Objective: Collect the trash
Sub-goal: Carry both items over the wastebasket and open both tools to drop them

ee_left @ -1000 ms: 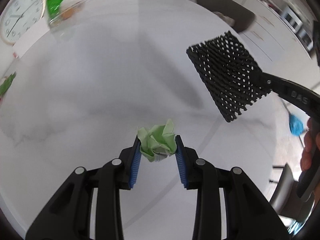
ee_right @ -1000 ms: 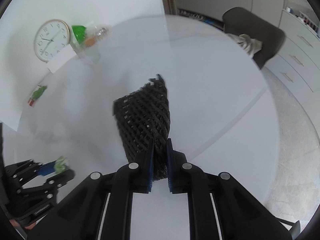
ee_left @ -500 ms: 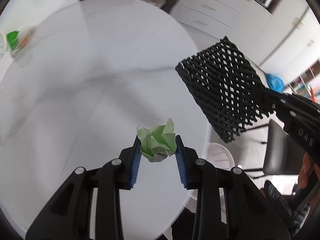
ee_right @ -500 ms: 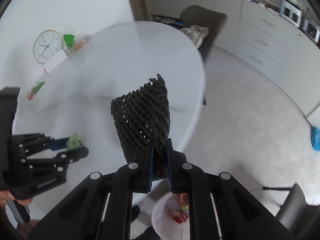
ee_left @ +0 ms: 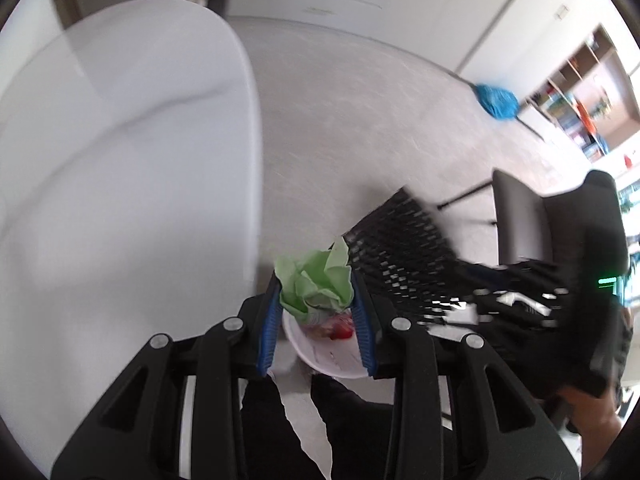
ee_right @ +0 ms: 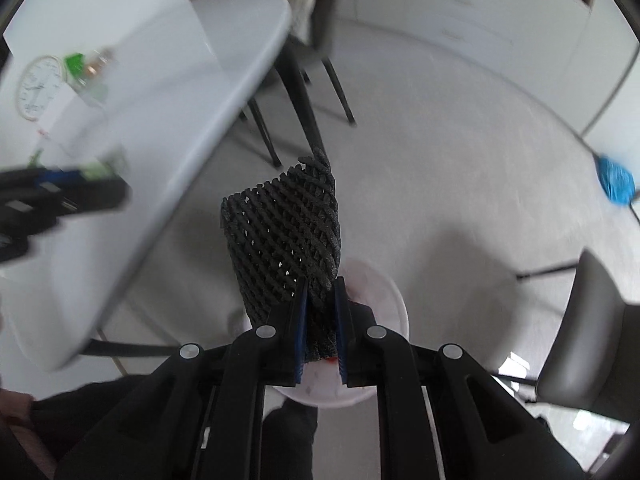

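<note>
My left gripper (ee_left: 316, 280) is shut on a crumpled green paper wad (ee_left: 316, 282) and holds it over a white trash bin (ee_left: 320, 354) on the floor. The bin holds some red and white trash. My right gripper (ee_right: 320, 284) is shut on a black foam mesh sleeve (ee_right: 284, 236) and holds it above the same white bin (ee_right: 384, 300). The mesh sleeve (ee_left: 404, 248) shows just right of the green wad in the left wrist view. The left gripper (ee_right: 92, 176) appears blurred at the left of the right wrist view.
The white oval table (ee_left: 120, 152) lies to the left, with a clock (ee_right: 38, 86) and green items (ee_right: 80, 64) at its far end. Grey chairs (ee_left: 520, 220) (ee_right: 588, 340) stand to the right. A blue broom (ee_left: 496, 100) lies on the floor. The person's dark legs are below the bin.
Both grippers have swung right off the table and down over the white bin on the floor, each still holding its piece of trash.
</note>
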### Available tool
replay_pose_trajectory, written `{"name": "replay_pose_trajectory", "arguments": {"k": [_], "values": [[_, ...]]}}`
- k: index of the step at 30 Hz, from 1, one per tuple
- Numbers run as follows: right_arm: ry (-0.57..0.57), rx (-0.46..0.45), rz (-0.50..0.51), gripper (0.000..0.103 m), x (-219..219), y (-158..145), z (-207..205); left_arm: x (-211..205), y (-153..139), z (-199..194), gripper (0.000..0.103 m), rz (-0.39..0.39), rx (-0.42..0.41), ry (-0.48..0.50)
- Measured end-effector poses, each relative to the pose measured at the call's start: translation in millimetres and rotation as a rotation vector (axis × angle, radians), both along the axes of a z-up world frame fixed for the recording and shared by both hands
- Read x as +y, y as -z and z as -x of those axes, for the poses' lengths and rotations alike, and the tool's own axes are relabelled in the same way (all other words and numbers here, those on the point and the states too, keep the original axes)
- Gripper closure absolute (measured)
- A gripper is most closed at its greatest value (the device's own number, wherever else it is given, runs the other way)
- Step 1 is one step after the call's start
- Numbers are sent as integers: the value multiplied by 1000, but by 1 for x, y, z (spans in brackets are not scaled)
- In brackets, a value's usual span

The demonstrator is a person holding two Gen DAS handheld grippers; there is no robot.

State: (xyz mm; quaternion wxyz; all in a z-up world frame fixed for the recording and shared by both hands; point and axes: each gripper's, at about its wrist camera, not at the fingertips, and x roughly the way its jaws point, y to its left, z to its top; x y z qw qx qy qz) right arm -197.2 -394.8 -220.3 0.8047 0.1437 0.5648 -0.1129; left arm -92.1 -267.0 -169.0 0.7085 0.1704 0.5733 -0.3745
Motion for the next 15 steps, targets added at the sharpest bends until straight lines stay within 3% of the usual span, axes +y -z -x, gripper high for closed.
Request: {"name": "replay_pose_trajectory", "arguments": {"k": [9,11,15], "values": [[60,233,-63,83,-15,150,1,-32,33,27,71,-99,-16,120],[74,294,-92,44,-15,178,1,-30,33,29,71,-111,-19,126],[117,284,-151,25,-19,183,1,-29,36,33,71,-129,-11,142]]}}
